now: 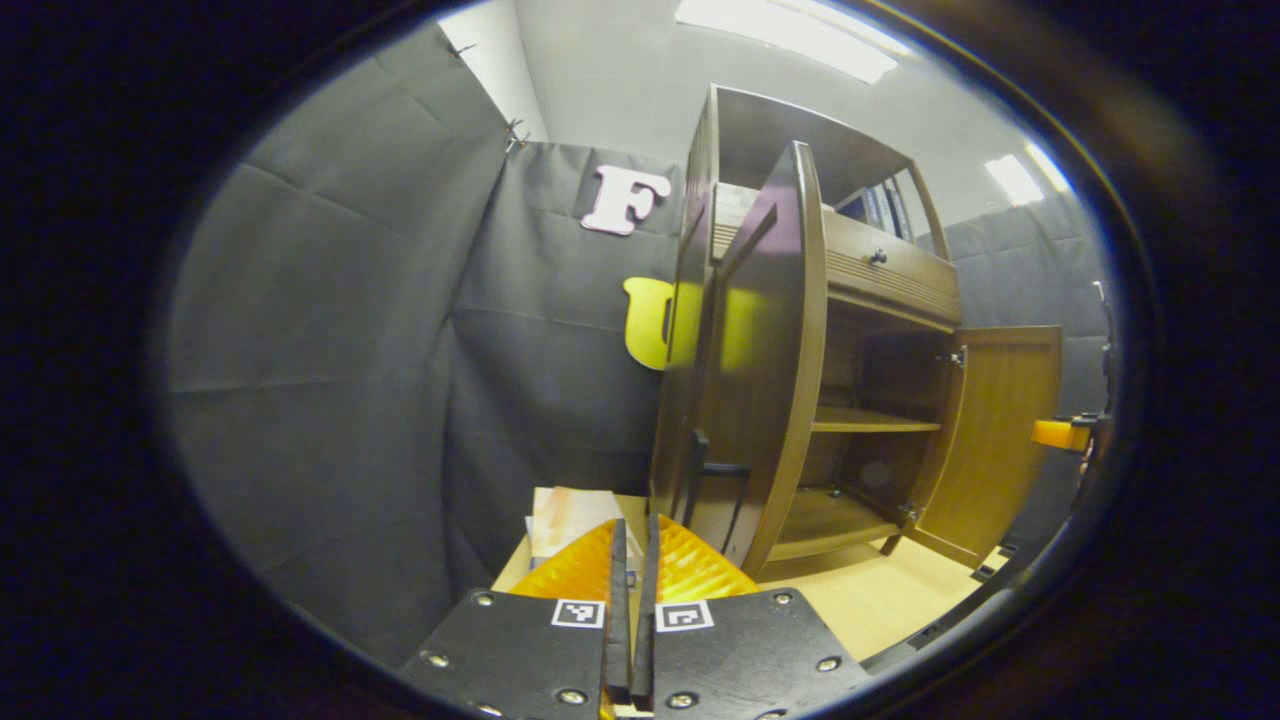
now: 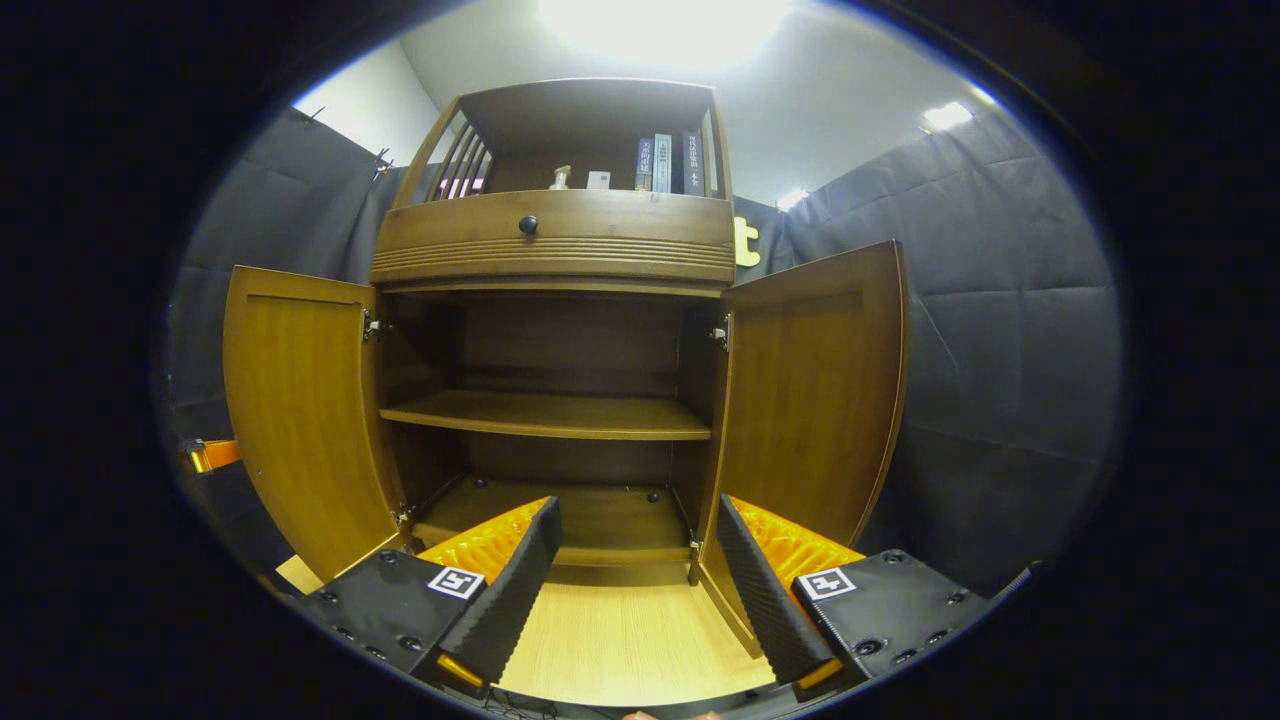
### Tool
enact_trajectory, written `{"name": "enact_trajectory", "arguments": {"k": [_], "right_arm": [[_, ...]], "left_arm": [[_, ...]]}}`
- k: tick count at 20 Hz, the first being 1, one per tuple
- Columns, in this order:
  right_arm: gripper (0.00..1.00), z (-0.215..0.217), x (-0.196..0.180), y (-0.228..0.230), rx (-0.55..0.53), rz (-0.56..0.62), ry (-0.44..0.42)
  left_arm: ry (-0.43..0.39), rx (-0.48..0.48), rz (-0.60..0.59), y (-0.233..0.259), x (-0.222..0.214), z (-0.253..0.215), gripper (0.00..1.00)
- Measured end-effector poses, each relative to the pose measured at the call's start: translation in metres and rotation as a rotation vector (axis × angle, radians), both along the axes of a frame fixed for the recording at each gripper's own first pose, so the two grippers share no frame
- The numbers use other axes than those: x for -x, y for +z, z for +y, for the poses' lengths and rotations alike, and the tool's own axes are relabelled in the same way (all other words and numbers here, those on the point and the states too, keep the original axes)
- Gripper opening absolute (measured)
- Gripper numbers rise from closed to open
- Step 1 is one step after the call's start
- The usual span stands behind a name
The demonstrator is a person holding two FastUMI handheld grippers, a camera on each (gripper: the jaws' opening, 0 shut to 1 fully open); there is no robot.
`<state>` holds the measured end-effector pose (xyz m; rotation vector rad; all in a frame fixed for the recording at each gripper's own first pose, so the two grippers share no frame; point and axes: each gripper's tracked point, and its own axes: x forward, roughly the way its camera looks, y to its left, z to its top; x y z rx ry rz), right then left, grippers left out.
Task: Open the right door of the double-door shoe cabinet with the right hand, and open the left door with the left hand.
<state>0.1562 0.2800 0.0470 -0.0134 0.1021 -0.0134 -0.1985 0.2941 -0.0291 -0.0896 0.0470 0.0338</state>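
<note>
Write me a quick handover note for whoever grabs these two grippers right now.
Left gripper: fingers nearly closed, holding nothing, close to the handle of the left door.
Right gripper: fingers wide open, empty, facing the shoe cabinet.
Left door and right door both stand swung open; the shelves look bare.
Done: both doors open.
Left: nothing apparent, just back the grippers away.

The left hand-held gripper [image 1: 632, 560] has two flat black plates studded with silver screws, and each plate carries a small square black-and-white marker near its inner edge. The right hand-held gripper [image 2: 634, 560] has the same black screwed plates, one square marker on each. Its fingers [image 2: 520, 580] are wedge-shaped, with ribbed outer sides and finely ridged inner faces.
</note>
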Motion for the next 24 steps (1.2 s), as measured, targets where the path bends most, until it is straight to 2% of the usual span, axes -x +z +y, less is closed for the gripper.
{"name": "enact_trajectory", "arguments": {"k": [2,3,6,7,9,10,14,17,21,24], "right_arm": [[0.98,-0.001,-0.001,0.0,-0.008,-0.005,0.006],[0.98,0.0,-0.002,-0.001,-0.009,-0.005,0.01],[0.97,-0.001,-0.002,-0.006,-0.015,0.003,0.025],[0.97,0.001,-0.003,-0.008,-0.026,0.017,0.041],[0.98,0.007,-0.001,-0.014,-0.041,0.049,0.083],[0.97,0.008,0.0,-0.014,-0.039,0.052,0.099],[0.98,0.012,-0.002,-0.014,-0.045,0.045,0.154],[0.98,0.013,-0.004,-0.012,-0.055,0.031,0.174],[0.97,0.014,-0.001,-0.018,-0.062,0.043,0.194],[0.97,0.024,0.011,-0.027,-0.103,0.11,0.231]], "left_arm": [[0.049,0.021,-0.006,0.009,0.01,0.007,0.04],[0.08,0.024,-0.008,0.015,0.014,0.01,0.0],[0.173,0.068,-0.027,0.036,0.036,0.016,0.11],[0.209,0.084,-0.038,0.045,0.046,0.02,0.0],[0.273,0.08,-0.06,0.059,0.072,0.019,0.11],[0.29,0.064,-0.074,0.066,0.082,0.01,0.0],[0.331,-0.052,-0.112,0.107,0.086,-0.035,0.57],[0.236,-0.045,-0.135,0.119,0.071,-0.09,1.0],[0.21,-0.013,-0.127,0.108,0.06,-0.135,1.0],[0.186,-0.065,-0.074,0.087,0.047,-0.167,1.0]]}}
